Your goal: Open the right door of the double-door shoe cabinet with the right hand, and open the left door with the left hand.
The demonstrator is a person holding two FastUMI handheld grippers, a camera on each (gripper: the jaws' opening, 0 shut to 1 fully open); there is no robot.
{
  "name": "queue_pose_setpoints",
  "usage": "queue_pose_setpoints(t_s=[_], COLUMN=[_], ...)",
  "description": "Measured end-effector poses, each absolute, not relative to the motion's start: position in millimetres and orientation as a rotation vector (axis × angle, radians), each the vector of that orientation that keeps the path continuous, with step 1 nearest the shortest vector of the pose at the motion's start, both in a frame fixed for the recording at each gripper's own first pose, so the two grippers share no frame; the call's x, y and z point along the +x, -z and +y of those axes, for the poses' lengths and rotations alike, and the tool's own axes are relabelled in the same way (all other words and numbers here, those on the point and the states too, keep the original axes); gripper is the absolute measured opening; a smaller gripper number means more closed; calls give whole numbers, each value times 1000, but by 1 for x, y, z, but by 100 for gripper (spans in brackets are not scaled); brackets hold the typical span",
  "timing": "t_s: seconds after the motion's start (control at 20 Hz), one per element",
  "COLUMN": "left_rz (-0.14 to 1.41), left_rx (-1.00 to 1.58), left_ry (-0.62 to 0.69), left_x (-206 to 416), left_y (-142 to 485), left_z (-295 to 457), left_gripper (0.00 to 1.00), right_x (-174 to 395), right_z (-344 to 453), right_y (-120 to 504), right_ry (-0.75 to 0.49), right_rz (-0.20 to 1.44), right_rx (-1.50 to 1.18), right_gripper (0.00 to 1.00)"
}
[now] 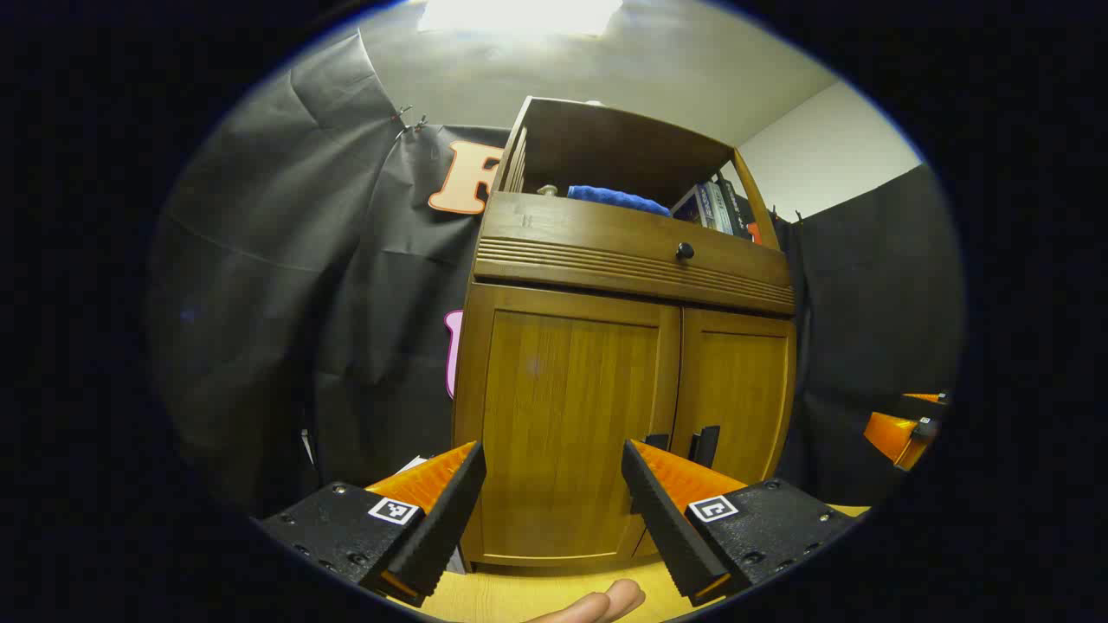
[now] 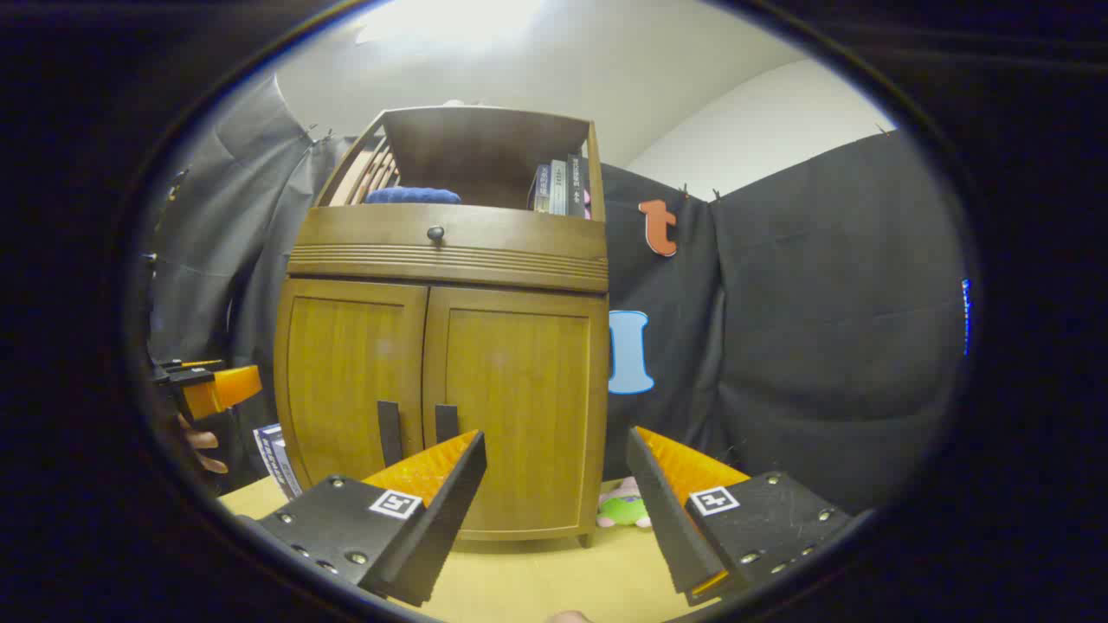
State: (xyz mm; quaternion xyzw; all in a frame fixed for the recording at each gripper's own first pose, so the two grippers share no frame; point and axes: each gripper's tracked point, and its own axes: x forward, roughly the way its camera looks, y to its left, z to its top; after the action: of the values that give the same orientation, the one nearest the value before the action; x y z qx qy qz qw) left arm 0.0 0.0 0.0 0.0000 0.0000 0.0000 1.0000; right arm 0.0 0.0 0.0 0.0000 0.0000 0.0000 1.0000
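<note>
Doors [image 2: 511, 407] look rigid and hinged; both hand-held grippers [image 1: 554, 493] [image 2: 554, 484], wide open and empty, should grasp the handles [image 2: 446, 424] ahead.

The shoe cabinet [image 2: 446, 346] is standing upright on a pale wooden surface against the far wall, brown wood with a ribbed band under its drawer. Its right door [image 2: 515, 415] and left door [image 2: 351, 381] are both sitting closed, flush with the frame and meeting at the middle. Two dark upright handles [image 2: 414, 431] are hanging side by side low along that seam.
</note>
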Motion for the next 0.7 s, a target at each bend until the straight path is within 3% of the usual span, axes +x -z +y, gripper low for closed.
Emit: queue_pose_setpoints(t_s=[0.7], left_rz=[12], left_rx=[48], left_ry=[-29], left_x=[-6], left_y=[-4], left_z=[5], left_gripper=[97], right_x=[18], right_z=[16], right_y=[-2], right_ry=[-34], right_rz=[16], right_rx=[5], right_gripper=[96])
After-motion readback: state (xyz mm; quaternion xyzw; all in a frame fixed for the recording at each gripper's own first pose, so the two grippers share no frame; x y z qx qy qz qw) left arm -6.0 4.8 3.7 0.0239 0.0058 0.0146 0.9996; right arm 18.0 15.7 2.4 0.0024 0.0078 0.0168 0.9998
